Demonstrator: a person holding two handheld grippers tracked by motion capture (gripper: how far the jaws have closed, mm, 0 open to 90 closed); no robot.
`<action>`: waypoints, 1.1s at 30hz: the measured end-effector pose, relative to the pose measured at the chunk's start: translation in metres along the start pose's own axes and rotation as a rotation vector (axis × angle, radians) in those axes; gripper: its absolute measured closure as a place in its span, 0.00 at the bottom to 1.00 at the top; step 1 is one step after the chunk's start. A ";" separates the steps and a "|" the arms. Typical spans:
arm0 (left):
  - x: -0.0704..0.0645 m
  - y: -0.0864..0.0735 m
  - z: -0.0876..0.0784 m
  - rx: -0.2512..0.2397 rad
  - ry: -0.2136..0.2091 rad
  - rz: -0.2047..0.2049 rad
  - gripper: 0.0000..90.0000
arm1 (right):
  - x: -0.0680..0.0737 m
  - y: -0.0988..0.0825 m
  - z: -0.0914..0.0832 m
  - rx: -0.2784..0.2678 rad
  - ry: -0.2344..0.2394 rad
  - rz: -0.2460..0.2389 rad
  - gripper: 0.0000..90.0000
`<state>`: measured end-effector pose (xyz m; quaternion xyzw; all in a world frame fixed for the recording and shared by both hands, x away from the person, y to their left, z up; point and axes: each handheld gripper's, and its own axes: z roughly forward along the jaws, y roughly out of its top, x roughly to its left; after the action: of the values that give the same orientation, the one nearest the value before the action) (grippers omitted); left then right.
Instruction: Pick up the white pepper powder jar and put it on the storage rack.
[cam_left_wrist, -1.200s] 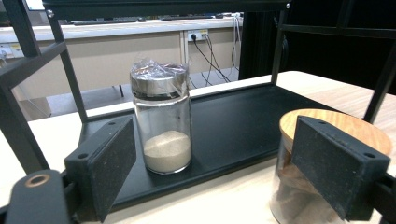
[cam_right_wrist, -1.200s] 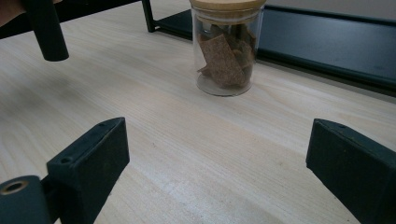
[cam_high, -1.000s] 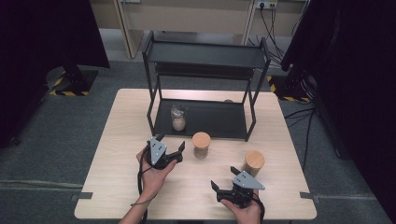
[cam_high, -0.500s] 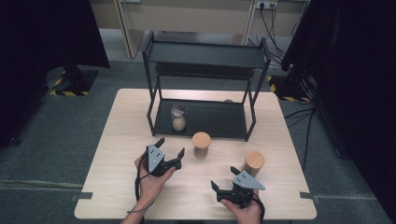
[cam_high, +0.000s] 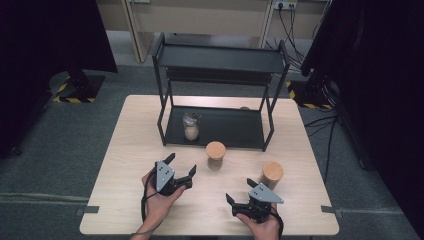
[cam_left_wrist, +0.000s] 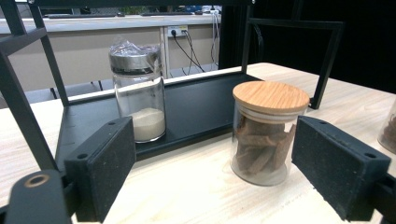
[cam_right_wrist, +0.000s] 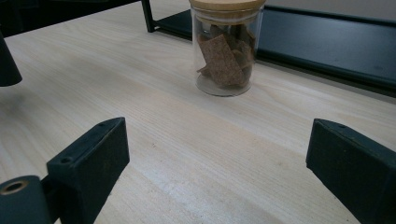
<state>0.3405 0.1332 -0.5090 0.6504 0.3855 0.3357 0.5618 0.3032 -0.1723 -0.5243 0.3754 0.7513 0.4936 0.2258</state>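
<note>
The left tongs (cam_high: 180, 166) have slid back from the rack toward the bench's near edge, spread wide, nothing pinched; the right tongs (cam_high: 239, 191) hold steady, also spread. The cork-lidded jar (cam_high: 215, 155) stands upright just before the rack (cam_high: 218, 59). The left gripper view reveals brown sticks inside; the high view gives just its lid.

Brown contents are seen in the clear glass jar with the tan wooden lid (cam_left_wrist: 270, 133); white powder in the silver-capped glass jar (cam_left_wrist: 138, 97); the metal shelf rack (cam_high: 220, 75) is black.
</note>
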 end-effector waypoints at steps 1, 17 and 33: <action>0.000 0.000 -0.001 0.002 -0.003 0.000 0.15 | 0.000 0.000 0.000 -0.001 0.000 -0.001 0.07; 0.002 -0.011 -0.018 0.022 -0.026 -0.026 0.15 | 0.000 0.000 0.000 0.000 -0.001 0.001 0.07; 0.002 -0.016 -0.035 0.025 -0.051 -0.061 0.15 | 0.000 0.000 0.000 0.001 -0.002 -0.001 0.07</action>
<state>0.3089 0.1530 -0.5202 0.6538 0.3948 0.2967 0.5733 0.3029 -0.1719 -0.5243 0.3757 0.7515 0.4926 0.2268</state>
